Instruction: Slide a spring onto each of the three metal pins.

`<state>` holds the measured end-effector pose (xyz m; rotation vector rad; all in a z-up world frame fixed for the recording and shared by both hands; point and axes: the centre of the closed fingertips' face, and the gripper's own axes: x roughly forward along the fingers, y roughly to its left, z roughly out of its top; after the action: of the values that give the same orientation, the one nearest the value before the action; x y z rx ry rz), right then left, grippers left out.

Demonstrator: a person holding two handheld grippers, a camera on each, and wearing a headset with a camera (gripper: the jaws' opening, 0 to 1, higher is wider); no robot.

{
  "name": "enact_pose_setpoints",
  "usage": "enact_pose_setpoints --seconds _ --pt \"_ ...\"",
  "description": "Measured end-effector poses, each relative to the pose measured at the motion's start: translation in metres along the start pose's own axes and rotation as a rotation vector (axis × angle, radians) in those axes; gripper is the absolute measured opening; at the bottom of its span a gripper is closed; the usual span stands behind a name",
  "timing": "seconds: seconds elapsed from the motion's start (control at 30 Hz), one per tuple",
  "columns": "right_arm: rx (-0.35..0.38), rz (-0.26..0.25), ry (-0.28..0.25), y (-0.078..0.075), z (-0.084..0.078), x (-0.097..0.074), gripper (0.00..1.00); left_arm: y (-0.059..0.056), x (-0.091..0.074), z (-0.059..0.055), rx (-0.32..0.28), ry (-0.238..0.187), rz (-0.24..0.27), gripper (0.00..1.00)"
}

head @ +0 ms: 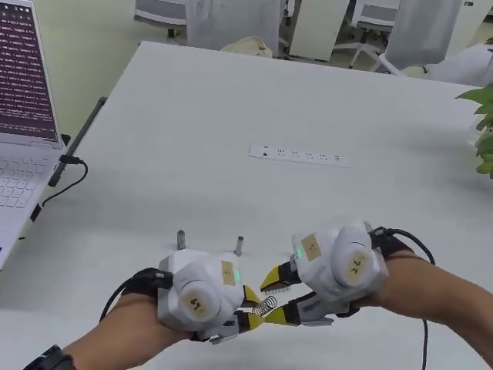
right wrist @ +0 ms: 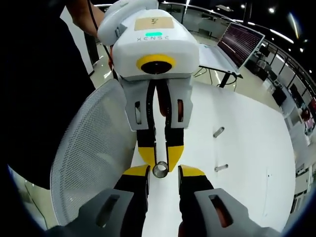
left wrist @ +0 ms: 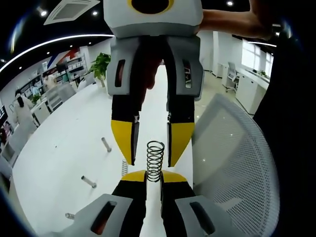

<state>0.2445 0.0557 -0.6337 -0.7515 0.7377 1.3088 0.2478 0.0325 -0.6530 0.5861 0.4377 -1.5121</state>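
Over the near edge of the white table point(head: 231, 100), the left gripper point(head: 253, 308) has its yellow-tipped jaws pinched narrow on one end of a small coiled steel spring point(head: 264, 307). The spring is held off the surface and juts toward the right gripper point(head: 276, 297) facing it. The right gripper's jaws stand partly apart on either side of the spring's free end, with a gap on each side in the left gripper view. Two short grey metal pins point(head: 182, 239) stand upright on the table just beyond the left gripper, near that same edge and apart from the spring.
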Motion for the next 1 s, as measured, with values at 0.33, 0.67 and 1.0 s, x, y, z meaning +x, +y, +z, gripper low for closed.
enact_pose_setpoints --seconds 0.33,0.67,1.0 --pt "-0.053 0.029 0.019 0.004 -0.001 0.005 0.09 0.0 0.0 0.001 0.012 0.008 -0.008 0.02" --pt "-0.043 0.026 0.023 0.001 -0.004 0.005 0.09 0.004 0.003 -0.005 -0.021 0.018 0.005 0.11" --pt "-0.01 -0.01 0.019 -0.01 -0.012 -0.003 0.09 0.011 -0.008 -0.013 -0.108 -0.014 0.036 0.26"
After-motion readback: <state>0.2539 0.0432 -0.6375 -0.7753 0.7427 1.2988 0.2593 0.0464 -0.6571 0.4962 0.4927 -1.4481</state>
